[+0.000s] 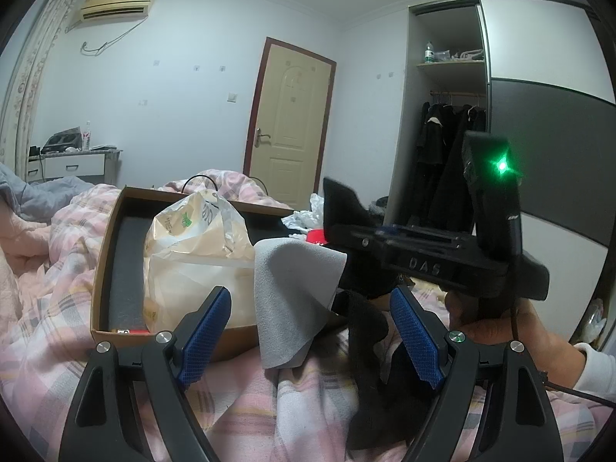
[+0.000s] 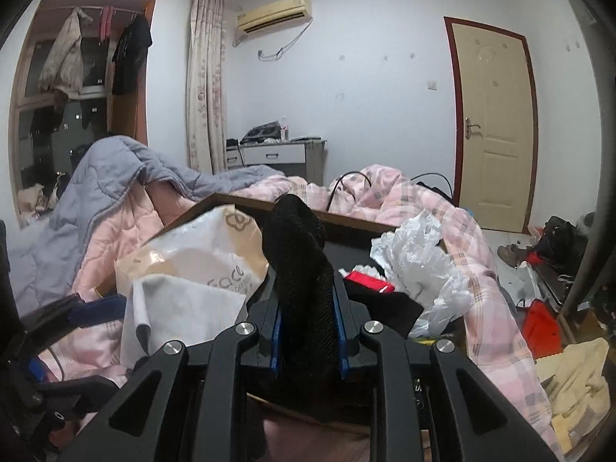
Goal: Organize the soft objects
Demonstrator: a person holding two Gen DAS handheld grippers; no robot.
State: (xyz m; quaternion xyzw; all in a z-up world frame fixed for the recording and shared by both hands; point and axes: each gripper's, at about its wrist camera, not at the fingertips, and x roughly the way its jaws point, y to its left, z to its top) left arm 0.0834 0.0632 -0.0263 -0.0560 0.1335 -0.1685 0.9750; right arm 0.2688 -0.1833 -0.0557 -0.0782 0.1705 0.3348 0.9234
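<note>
Pink checked bedding [image 1: 57,308] carried everything, so the cardboard box [image 1: 101,269] sat on the bed as the likely collecting place, a cream plastic bag [image 1: 192,238] already standing inside it. Near the box's right side a grey cloth [image 1: 292,292] hung draped. The right gripper [image 2: 306,331] had its jaws pinching a black sock [image 2: 298,254], lifted clear, probably for boxing. The left gripper [image 1: 308,340] waited with jaws spread.
</note>
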